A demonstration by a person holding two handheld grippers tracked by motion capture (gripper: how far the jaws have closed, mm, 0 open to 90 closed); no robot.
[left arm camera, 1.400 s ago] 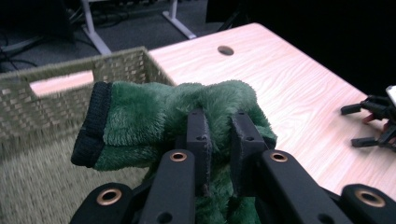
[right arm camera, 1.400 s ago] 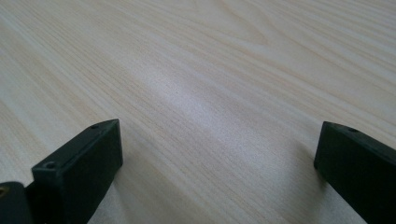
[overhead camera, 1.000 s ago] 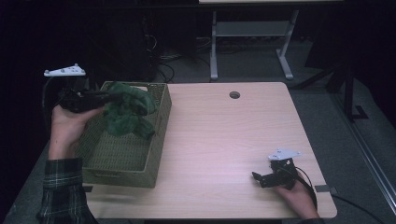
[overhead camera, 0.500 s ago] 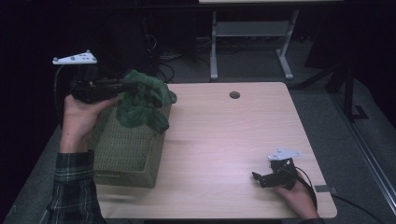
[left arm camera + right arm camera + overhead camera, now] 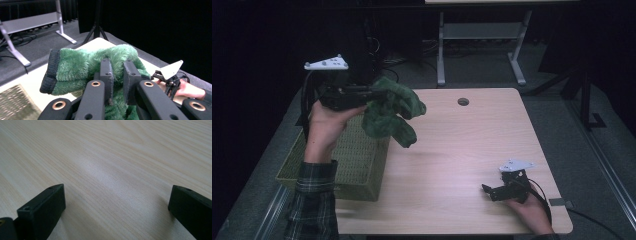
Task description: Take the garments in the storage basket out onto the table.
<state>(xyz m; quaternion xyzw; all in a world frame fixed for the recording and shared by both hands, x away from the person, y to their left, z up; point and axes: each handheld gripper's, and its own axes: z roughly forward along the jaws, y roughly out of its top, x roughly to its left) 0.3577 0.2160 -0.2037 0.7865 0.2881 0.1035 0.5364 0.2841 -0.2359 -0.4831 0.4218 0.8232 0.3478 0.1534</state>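
A fuzzy green garment (image 5: 391, 112) with a dark knit cuff (image 5: 49, 72) hangs in the air over the basket's right edge, clamped in my left gripper (image 5: 379, 95). In the left gripper view its two black jaws stand close together, pressed into the green pile (image 5: 117, 75). The woven olive basket (image 5: 347, 160) sits on the table's left side, below that hand. My right gripper (image 5: 491, 191) rests low on the wooden table (image 5: 462, 150) at the front right, jaws spread wide with bare wood between them (image 5: 117, 202).
A round cable hole (image 5: 463, 101) lies near the table's far edge. Behind the table stand a grey metal frame (image 5: 482, 35) and dark stands on a grey floor. The right gripper and hand (image 5: 175, 80) appear far off in the left gripper view.
My left gripper has lifted the green garment out of the basket and carried it up and to the right. The right gripper has stayed put.
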